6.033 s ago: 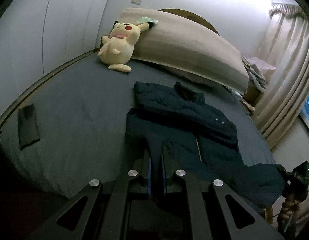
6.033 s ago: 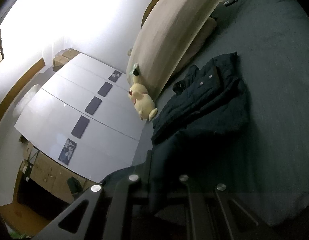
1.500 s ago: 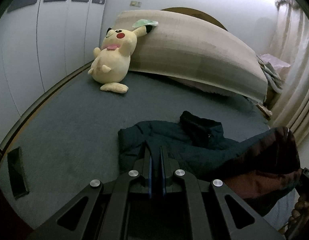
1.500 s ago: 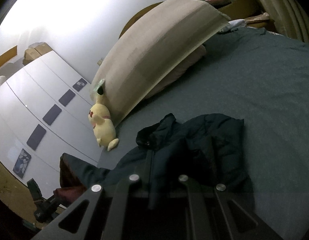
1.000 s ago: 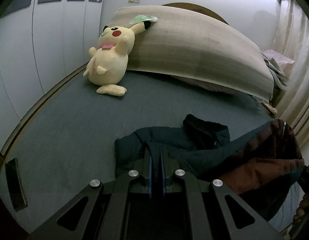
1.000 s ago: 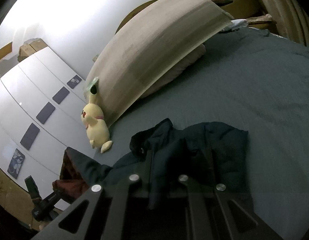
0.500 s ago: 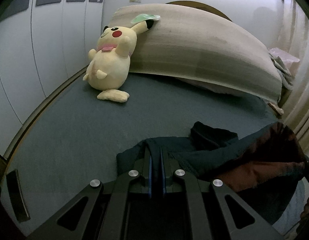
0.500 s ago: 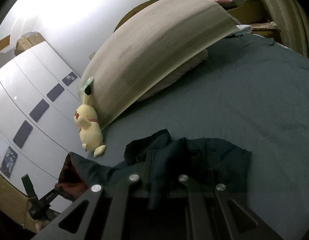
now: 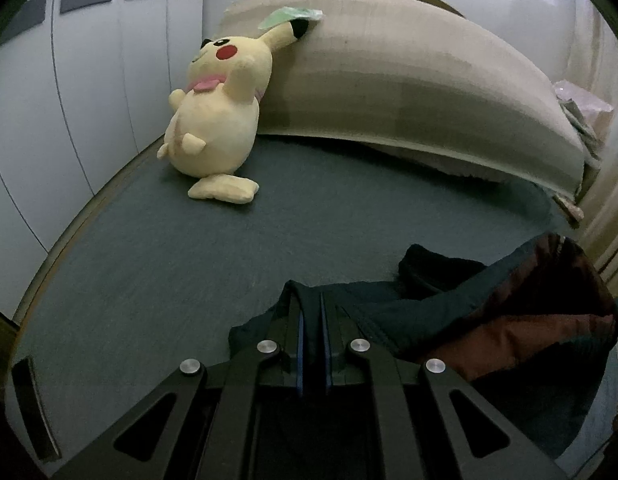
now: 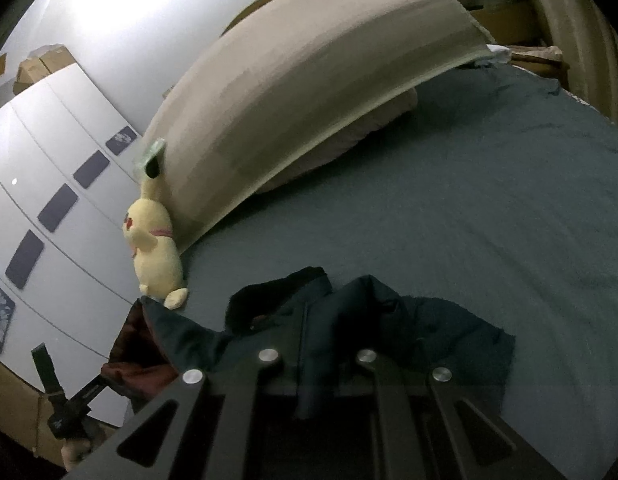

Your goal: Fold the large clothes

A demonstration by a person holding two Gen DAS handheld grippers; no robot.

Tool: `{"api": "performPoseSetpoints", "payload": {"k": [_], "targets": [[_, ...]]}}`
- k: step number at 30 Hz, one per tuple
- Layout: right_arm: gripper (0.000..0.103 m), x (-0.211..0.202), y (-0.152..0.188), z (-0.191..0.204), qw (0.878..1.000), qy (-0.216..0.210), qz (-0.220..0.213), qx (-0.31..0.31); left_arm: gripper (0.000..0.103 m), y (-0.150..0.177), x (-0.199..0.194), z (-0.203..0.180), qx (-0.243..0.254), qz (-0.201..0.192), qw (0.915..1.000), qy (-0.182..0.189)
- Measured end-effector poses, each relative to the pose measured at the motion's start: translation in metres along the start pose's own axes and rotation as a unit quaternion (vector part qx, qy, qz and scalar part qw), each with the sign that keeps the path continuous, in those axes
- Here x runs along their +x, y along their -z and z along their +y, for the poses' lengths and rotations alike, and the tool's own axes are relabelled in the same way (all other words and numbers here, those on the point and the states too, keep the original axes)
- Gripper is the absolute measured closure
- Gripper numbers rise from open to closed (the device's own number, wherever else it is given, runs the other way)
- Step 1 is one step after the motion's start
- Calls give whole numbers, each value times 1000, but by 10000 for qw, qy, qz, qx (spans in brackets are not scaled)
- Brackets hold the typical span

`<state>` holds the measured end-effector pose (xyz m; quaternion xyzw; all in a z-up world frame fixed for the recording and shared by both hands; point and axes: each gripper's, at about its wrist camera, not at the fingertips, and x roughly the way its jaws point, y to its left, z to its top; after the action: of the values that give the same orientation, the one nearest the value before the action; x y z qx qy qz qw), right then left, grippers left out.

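a dark puffy jacket [image 9: 449, 316] lies bunched on the bed [image 9: 309, 208], its hem lifted toward the collar. it looks soft, bulky and light, likely slippery, best pinched at hem corners. the left gripper [image 9: 311, 312] is clenched on fabric between its jaws; the right gripper [image 10: 317, 364] likewise, both low and pointing toward the pillow [image 9: 409, 80].

Dark navy jacket [image 9: 449, 320], bunched and partly lifted, maroon lining showing, on the bed.
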<state>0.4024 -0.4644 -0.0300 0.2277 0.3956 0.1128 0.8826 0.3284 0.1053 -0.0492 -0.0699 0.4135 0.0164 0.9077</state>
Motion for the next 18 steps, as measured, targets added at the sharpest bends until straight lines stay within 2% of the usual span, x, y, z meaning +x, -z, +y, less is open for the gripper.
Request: {"api": "performPoseSetpoints", "payload": {"k": [18], "targets": [[94,63,-15,-23,9986,317,364,208,96,-12,60,-13,193,387,9990,-137]]}}
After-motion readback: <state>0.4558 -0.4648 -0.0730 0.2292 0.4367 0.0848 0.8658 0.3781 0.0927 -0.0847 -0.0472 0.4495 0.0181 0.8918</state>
